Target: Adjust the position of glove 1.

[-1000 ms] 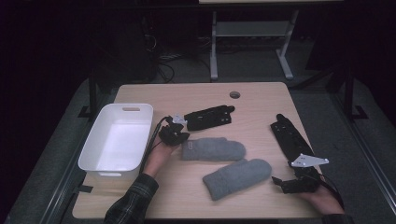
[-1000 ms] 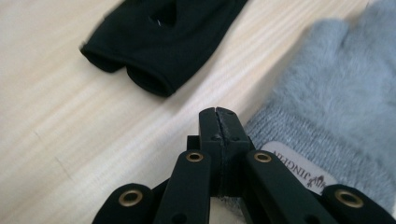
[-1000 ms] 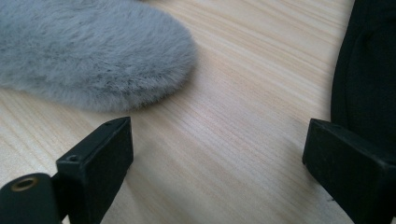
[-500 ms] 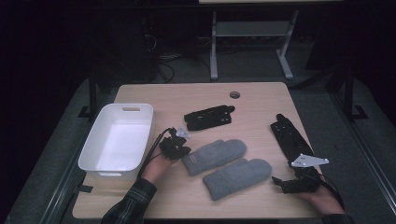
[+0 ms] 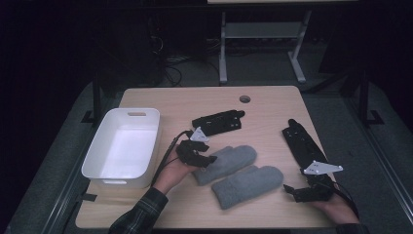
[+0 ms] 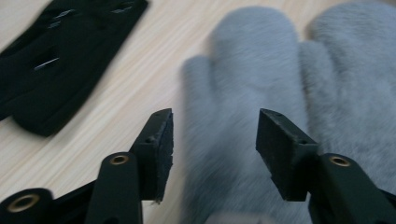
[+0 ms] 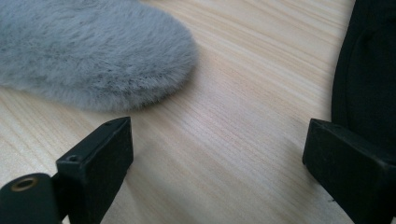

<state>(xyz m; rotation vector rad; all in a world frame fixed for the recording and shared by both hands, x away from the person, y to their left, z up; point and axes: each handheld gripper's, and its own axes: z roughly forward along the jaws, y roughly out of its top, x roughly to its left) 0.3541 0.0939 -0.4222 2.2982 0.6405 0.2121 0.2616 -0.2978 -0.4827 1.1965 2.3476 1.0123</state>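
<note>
Two fluffy grey mittens lie side by side mid-table, the farther mitten [image 5: 229, 162] [image 6: 243, 70] and the nearer mitten [image 5: 248, 184] [image 6: 355, 84] [image 7: 93, 51]. My left gripper [image 5: 207, 155] [image 6: 215, 140] is at the farther mitten's cuff end. Its jaws have just been opening and now stand apart over the cuff, with the pads off the fur. My right gripper [image 5: 292, 191] [image 7: 215, 154] rests open on bare wood beyond the nearer mitten's tip, nothing between its jaws.
A white bin [image 5: 155, 141] stands at the table's left. One black glove [image 5: 217, 122] [image 6: 65, 56] lies behind the mittens. Another black glove [image 5: 302, 144] [image 7: 369, 70] lies along the right side, close to my right gripper. The table [image 5: 272, 107] has a cable hole at the back.
My left gripper pulled the farther mitten's cuff toward the person, which turned it to lie along the nearer one, then opened and let go. The right gripper stayed put.
</note>
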